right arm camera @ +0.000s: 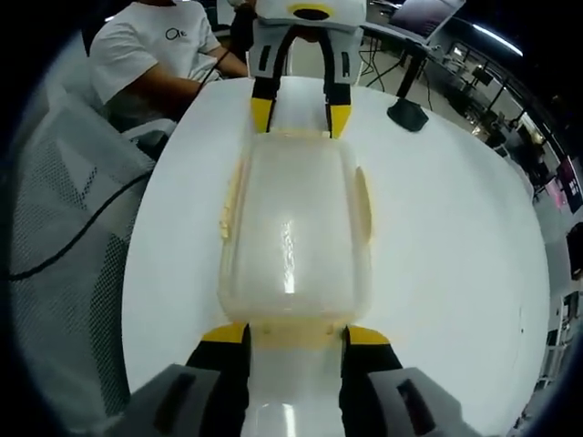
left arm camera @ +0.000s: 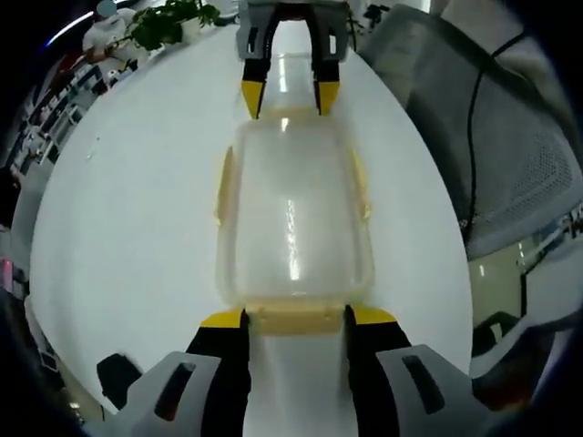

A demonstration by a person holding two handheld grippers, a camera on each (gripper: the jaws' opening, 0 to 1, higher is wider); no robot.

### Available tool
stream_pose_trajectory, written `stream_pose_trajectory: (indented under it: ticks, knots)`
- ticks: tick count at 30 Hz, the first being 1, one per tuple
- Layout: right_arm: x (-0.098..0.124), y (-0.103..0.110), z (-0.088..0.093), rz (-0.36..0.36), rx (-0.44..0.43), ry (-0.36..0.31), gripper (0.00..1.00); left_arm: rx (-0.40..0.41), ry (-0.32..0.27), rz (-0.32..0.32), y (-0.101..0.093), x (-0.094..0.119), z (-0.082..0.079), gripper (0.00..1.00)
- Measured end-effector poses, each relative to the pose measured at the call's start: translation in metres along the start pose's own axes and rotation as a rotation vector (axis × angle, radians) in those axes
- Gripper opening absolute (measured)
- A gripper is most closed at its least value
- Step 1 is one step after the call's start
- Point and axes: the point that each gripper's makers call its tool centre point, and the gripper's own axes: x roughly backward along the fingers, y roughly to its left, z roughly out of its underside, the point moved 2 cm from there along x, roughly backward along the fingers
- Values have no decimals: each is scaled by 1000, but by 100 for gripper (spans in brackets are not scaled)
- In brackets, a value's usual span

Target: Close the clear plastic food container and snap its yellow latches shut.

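The container (left arm camera: 293,214) ahead of the left gripper (left arm camera: 298,317) is clear, milky plastic with pale yellow latches (left arm camera: 293,319) round its edges. Both grippers have black jaws capped with bright yellow tips on grey bodies; the right gripper (left arm camera: 290,98) shows this too. The table (left arm camera: 127,237) under them is glossy white. Beyond the left gripper (right arm camera: 300,116), a person's T-shirt (right arm camera: 146,45) is white. Beside the right gripper (right arm camera: 296,334), a chair's (right arm camera: 64,273) mesh is pale grey. A plant (left arm camera: 168,20) is green.

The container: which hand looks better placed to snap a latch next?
Neither clearly. The left tongs straddle one end latch of the container; the right tongs straddle the opposite end latch. Both look equally ready.
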Motion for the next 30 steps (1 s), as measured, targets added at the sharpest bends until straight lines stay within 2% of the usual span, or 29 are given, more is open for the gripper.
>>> stream_pose_trajectory:
  ticks: [15,23,30]
  knots:
    - [2,0,1,4,23,-44,36,41,-18,-3,-6,3,-2,36]
    - [19,6,-4,-29,18,-76,36,49,7,8,-13,21,-10,37]
    - [43,3,-13,-16,41,-112,36,68,8,1,-15,41,-17,37]
